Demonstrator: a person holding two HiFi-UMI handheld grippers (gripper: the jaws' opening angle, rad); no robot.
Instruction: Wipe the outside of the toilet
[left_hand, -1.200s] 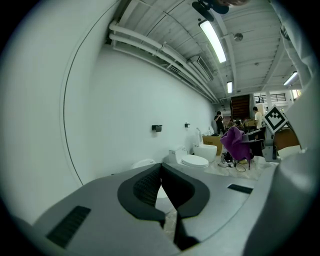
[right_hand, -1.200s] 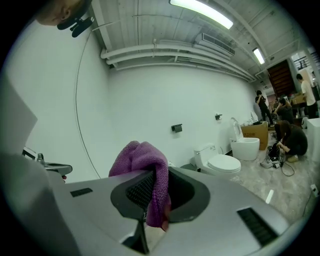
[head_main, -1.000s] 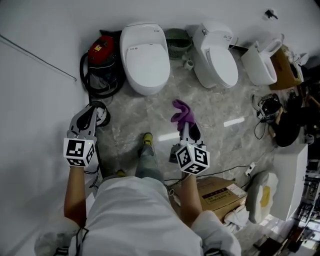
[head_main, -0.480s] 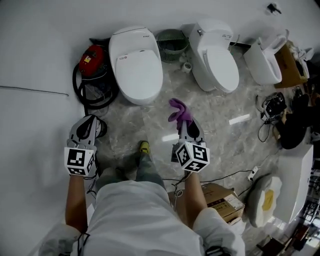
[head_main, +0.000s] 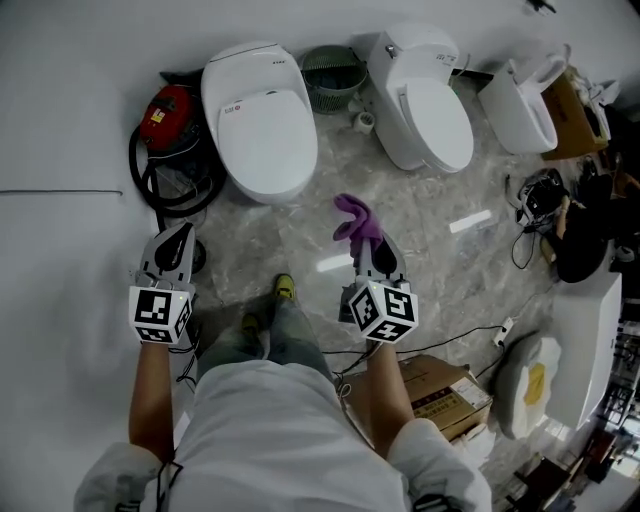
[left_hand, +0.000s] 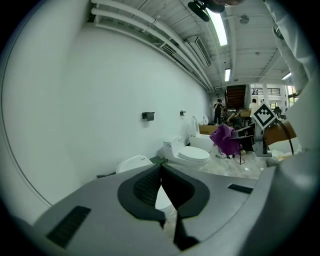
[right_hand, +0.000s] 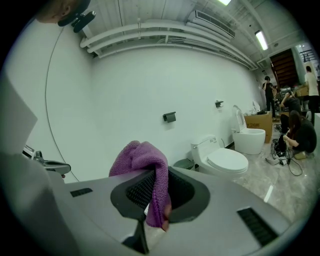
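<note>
Head view, grippers: I see the left gripper (head_main: 182, 235) and the right gripper (head_main: 372, 250) held out over the marble floor (head_main: 430, 240), with a purple cloth (head_main: 354, 218) sticking out ahead of the right jaws.
Head view, toilet: the nearest toilet (head_main: 258, 118), lid down, stands ahead of both pairs of jaws, between their lines and well apart from either. A second toilet (head_main: 425, 100) lies ahead and to the right of the right jaws.
Left gripper view: the jaws are pressed together with nothing between them; the nearest toilet (left_hand: 133, 163) shows just past the tips.
Right gripper view: the jaws are clamped on the purple cloth (right_hand: 142, 160), which bunches above the tips and hangs down through them. Only the second toilet (right_hand: 223, 159) shows, right of the jaws.
Step in hand: I judge this to be the approach; the cloth is not yet on porcelain.
Next move: I'd bring the right jaws forward and left until the cloth meets the bowl's outer wall, keeping the left gripper clear.
</note>
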